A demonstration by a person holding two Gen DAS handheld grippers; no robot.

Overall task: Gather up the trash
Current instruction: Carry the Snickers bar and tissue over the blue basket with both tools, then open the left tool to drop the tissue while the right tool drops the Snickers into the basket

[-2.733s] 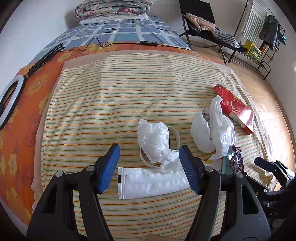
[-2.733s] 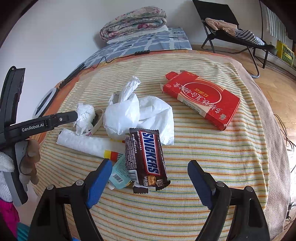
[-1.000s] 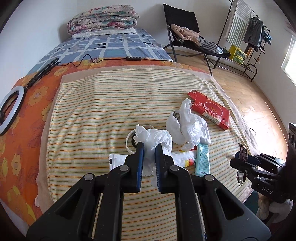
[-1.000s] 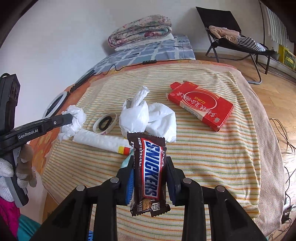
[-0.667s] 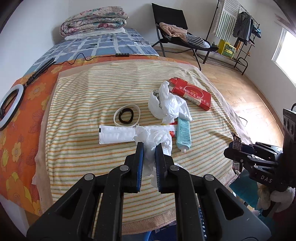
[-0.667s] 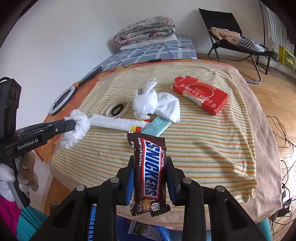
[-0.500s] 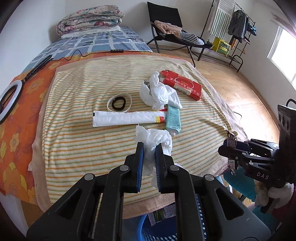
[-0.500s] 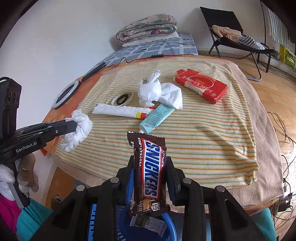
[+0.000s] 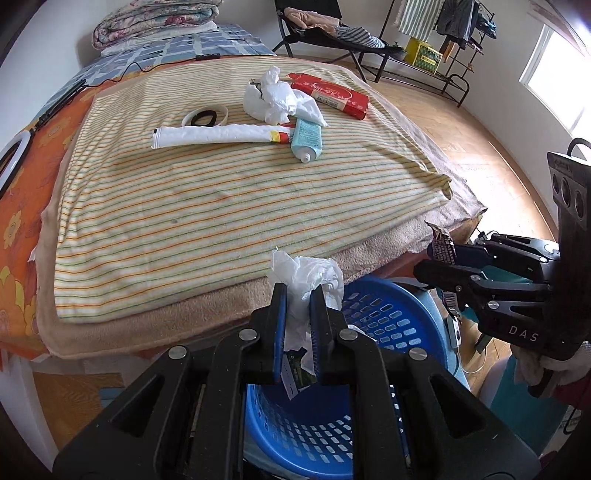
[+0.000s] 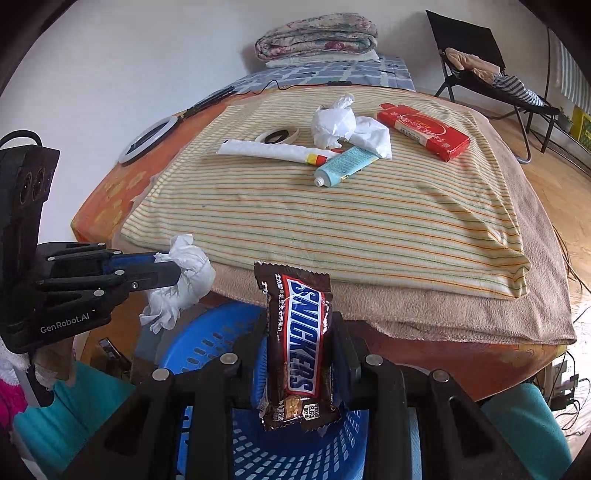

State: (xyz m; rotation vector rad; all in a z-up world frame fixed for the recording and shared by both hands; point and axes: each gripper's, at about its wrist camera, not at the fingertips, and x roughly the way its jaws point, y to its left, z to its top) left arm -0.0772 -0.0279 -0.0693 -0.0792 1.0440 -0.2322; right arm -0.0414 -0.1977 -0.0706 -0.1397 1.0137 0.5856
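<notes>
My left gripper (image 9: 297, 295) is shut on a crumpled white tissue (image 9: 308, 277), held over a blue perforated basket (image 9: 391, 321) below the bed's edge. My right gripper (image 10: 299, 328) is shut on a brown Snickers wrapper (image 10: 298, 339), above the same basket (image 10: 207, 347). In the right wrist view the left gripper (image 10: 173, 271) with its tissue (image 10: 184, 280) hangs at the left. The right gripper (image 9: 439, 254) shows at the right of the left wrist view. On the striped blanket lie a red box (image 9: 330, 94), white crumpled bags (image 9: 273, 98), a teal tube (image 9: 306, 138), a white tube (image 9: 221, 133) and a tape roll (image 9: 205, 116).
The bed (image 9: 207, 206) with its striped blanket fills the middle. A ring light (image 10: 146, 142) and a cable lie at its left side, folded quilts (image 10: 317, 35) at the far end. A folding chair (image 10: 476, 66) and a clothes rack (image 9: 443, 33) stand on the wooden floor.
Both grippers closed on their items, the tissue and the Snickers wrapper, lifted them off the blanket and pulled back past the bed's edge. The blue basket has come into view beneath them.
</notes>
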